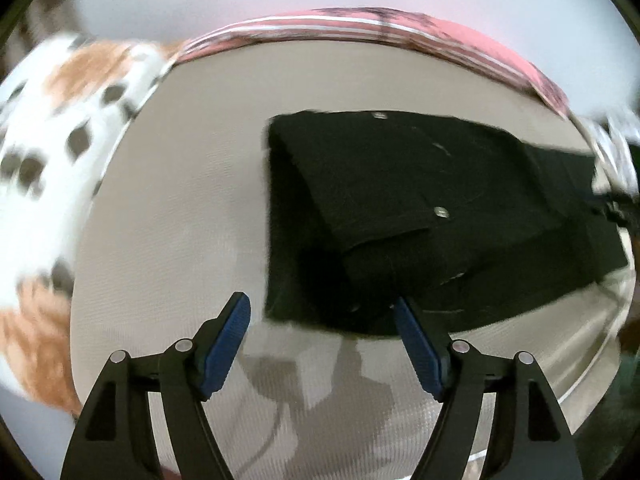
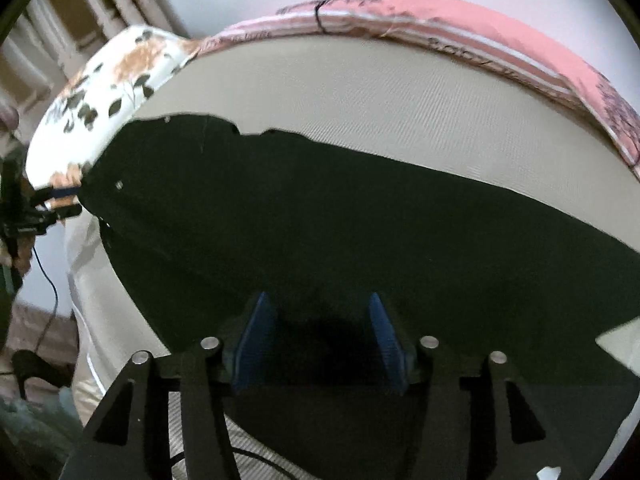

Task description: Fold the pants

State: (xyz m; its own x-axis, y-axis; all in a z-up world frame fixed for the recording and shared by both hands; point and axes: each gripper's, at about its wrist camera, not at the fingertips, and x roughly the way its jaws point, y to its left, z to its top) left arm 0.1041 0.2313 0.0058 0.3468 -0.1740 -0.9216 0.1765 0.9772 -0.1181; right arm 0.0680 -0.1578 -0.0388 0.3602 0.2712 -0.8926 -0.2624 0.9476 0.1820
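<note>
Black pants [image 1: 400, 208] lie on a beige bed surface [image 1: 192, 200], waist end with metal buttons toward the left gripper. My left gripper [image 1: 322, 312] is open and empty, hovering at the near left corner of the waist. In the right wrist view the pants [image 2: 320, 216] stretch across the bed [image 2: 400, 92]. My right gripper [image 2: 320, 312] is open just above the black cloth, nothing between its blue pads. The left gripper [image 2: 56, 200] shows small at the far left, at the waist end.
A white floral pillow [image 1: 52, 152] lies left of the pants, also in the right wrist view [image 2: 104, 92]. A pink striped bedcover [image 1: 360, 28] runs along the far edge. The bed's near edge [image 1: 592, 364] drops off at right. A cable [image 2: 48, 280] hangs at left.
</note>
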